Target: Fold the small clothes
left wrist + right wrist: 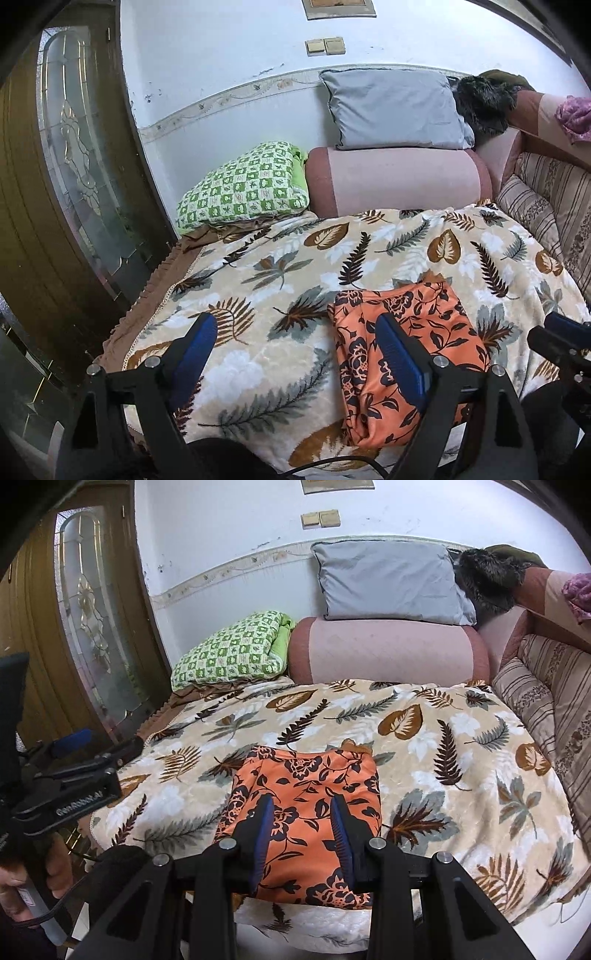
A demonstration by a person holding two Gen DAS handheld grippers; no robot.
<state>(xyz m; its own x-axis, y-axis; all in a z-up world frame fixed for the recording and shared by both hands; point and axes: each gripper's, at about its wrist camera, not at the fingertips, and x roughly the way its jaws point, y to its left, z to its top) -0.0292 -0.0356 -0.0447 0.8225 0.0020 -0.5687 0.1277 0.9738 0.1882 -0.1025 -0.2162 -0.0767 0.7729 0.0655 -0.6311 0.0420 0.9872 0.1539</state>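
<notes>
A folded orange garment with a dark flower print [424,314] [306,771] lies flat on the leaf-patterned blanket [277,266] [443,775], near its front edge. My left gripper [295,319] hovers over the blanket with its jaws wide open. Its right finger is over the garment's left part and nothing is between the pads. My right gripper [302,800] hangs above the garment's middle, jaws partly open, with only the cloth below showing through the gap. Each gripper appears at the edge of the other's view, the right gripper [557,332] and the left gripper [74,771].
A green checked folded quilt [243,184] and a pink bolster [399,177] lie at the back, with a grey pillow [395,107] on top. Striped cushions [546,206] line the right side. A wooden door with glass [74,166] stands on the left. A hand [14,897] holds the left gripper's handle.
</notes>
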